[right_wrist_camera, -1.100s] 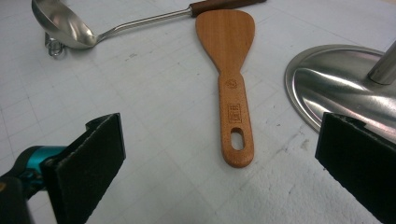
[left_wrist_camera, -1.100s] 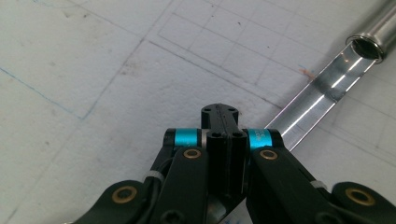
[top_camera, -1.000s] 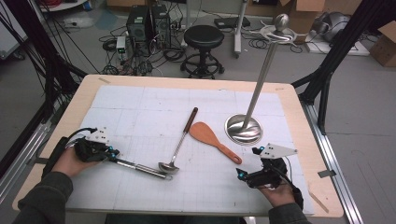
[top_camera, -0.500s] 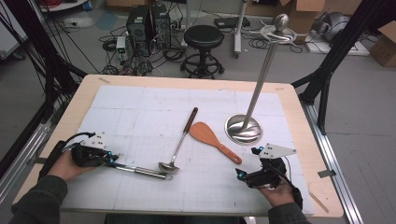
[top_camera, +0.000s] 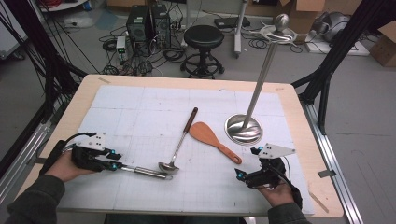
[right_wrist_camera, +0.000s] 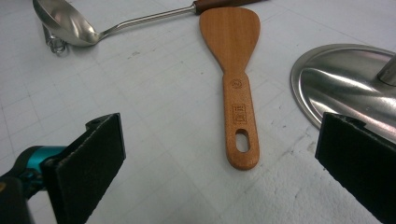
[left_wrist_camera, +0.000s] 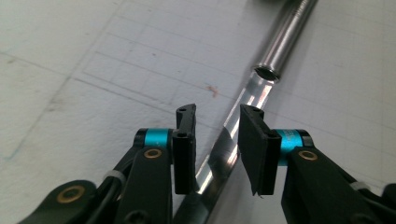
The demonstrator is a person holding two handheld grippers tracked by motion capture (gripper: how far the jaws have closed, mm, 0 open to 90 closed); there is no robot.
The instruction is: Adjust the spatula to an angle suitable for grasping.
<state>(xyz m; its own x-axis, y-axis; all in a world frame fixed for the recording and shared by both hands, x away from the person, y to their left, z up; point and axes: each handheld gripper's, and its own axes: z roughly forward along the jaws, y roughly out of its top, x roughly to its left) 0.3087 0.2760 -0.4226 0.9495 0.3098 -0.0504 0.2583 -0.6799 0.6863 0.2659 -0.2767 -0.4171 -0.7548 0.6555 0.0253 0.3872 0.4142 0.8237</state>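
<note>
A steel-handled utensil [top_camera: 144,171] lies flat on the white mat at the near left, its far end beside the bowl of a ladle [top_camera: 180,142]. My left gripper [top_camera: 116,161] sits at its near end. In the left gripper view the flat steel shank [left_wrist_camera: 219,154] runs between the jaws of the left gripper [left_wrist_camera: 217,116], which have just been opening; the pads stand clear of it. My right gripper [top_camera: 243,162] rests at the near right, wide open with nothing in it. Ahead of the right gripper [right_wrist_camera: 220,125] lies a wooden spatula [right_wrist_camera: 231,32].
The brown-handled ladle [right_wrist_camera: 65,23] and the wooden spatula [top_camera: 210,136] lie mid-table. A steel stand with a round base [top_camera: 243,129] and a tall pole [top_camera: 264,70] rises at the right, close to the right gripper. The table's near edge is just behind both hands.
The left hand has shifted slightly toward the near left edge. The steel utensil lies in about the same place. The right hand has kept still.
</note>
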